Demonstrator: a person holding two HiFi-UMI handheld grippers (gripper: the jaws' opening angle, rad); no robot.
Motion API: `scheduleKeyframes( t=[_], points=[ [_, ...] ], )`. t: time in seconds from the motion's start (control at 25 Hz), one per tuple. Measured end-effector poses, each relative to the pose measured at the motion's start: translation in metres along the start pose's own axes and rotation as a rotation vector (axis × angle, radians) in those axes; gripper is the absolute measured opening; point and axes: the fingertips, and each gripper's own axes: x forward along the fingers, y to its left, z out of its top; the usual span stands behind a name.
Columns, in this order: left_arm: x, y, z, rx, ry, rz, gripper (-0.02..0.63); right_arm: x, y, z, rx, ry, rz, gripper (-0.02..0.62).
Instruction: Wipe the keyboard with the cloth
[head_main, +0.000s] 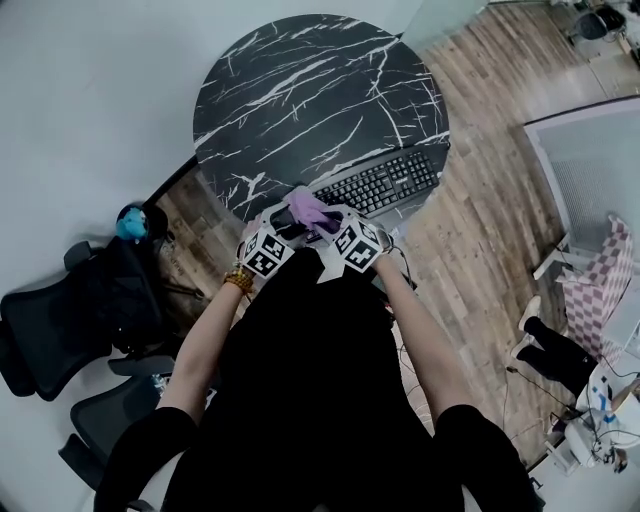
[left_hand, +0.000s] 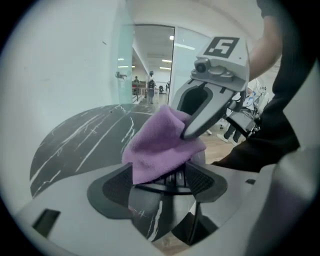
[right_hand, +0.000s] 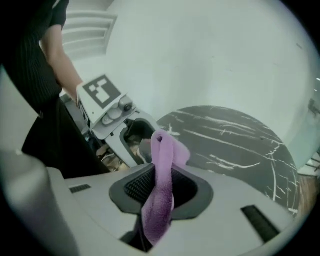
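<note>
Arms: both forearms reach forward and converge, bringing the hands close together over the near edge of the worktop (head_main: 300, 90).
Left claw (left_hand: 162, 180): pointing across at the other claw, with its cube toward the person. The jaws stand apart. The cloth's lower edge hangs down to their tips, and nothing is pinched.
Right claw (right_hand: 162, 187): facing the left one, tips almost meeting it. The jaws are clamped together on the cloth, which runs as a narrow strip between the pads and bunches out past the tips.
Cloth (head_main: 312, 210): purple, held up between the two claws above the near edge of the worktop, by the left end of the keyboard. Whether it touches the keys cannot be told.
Keyboard (head_main: 385, 183): black, lying at a slant on the near right part of the worktop, just beyond the claws.
Worktop: round, black with white veins.
Count: two claws, one cloth, one keyboard, one worktop.
</note>
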Motion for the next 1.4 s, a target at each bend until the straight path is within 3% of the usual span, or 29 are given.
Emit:
scheduleKeyframes(
  t=[0.12,0.28,0.44,0.48,0.52,0.56,0.6,0.68,0.84,1.0,1.4],
  points=[
    [-0.020,0.016,0.047,0.012,-0.124,0.058,0.336,-0.055,-0.043,0.034,0.101,-0.178,-0.132,0.100],
    [-0.053,0.041,0.134,0.012,-0.347,0.161,0.336,-0.146,-0.100,0.070,0.237,-0.423,-0.382,0.100],
    [-0.108,0.051,0.235,0.028,-0.608,0.255,0.327,-0.236,-0.123,0.106,0.243,-0.606,-0.606,0.100],
    [-0.123,0.052,0.256,0.036,-0.662,0.275,0.310,-0.256,-0.123,0.117,0.227,-0.639,-0.653,0.100],
    [-0.138,0.051,0.276,0.044,-0.710,0.295,0.253,-0.273,-0.122,0.128,0.205,-0.666,-0.696,0.100],
    [-0.153,0.051,0.293,0.049,-0.752,0.313,0.139,-0.288,-0.120,0.138,0.184,-0.689,-0.736,0.101],
    [-0.167,0.049,0.308,0.050,-0.792,0.329,0.082,-0.301,-0.118,0.148,0.166,-0.710,-0.772,0.101],
    [-0.192,0.046,0.332,0.048,-0.859,0.360,0.071,-0.323,-0.111,0.165,0.144,-0.754,-0.827,0.101],
    [-0.224,0.046,0.360,0.075,-0.912,0.462,0.025,-0.347,-0.094,0.195,0.077,-0.814,-0.882,0.103],
    [-0.230,0.045,0.358,0.097,-0.886,0.534,0.023,-0.342,-0.089,0.197,0.032,-0.767,-0.940,0.101],
    [-0.219,0.039,0.348,0.100,-0.848,0.538,0.023,-0.326,-0.094,0.176,0.160,-0.760,-0.952,0.092]
  ],
)
